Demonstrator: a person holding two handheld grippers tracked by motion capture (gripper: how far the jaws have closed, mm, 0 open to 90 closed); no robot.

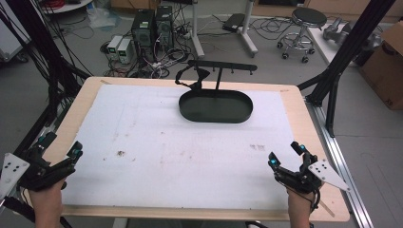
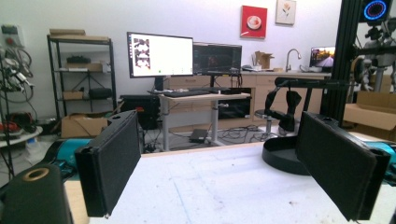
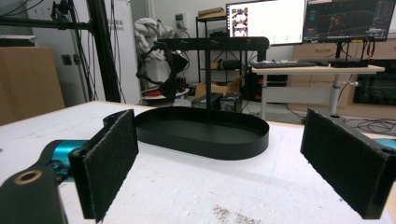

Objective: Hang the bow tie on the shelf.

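A black oval tray (image 1: 216, 107) with an upright post and a crossbar (image 1: 222, 66) stands at the far middle of the white table mat (image 1: 157, 142). A black strap-like item (image 1: 192, 78) hangs from the bar's left end. My left gripper (image 1: 61, 147) rests open at the table's near left corner. My right gripper (image 1: 286, 155) is open at the near right edge. Both are far from the tray and hold nothing. The tray (image 3: 201, 130) and hanging item (image 3: 163, 70) lie ahead in the right gripper view. In the left gripper view the tray (image 2: 280, 156) sits at the right.
The wooden table edge (image 1: 304, 114) frames the mat. Black frame legs (image 1: 332, 76) stand off the right side. Computers and cables (image 1: 152, 33) and a stool (image 1: 304, 28) are on the floor beyond. Small dirt marks (image 1: 121, 153) dot the mat.
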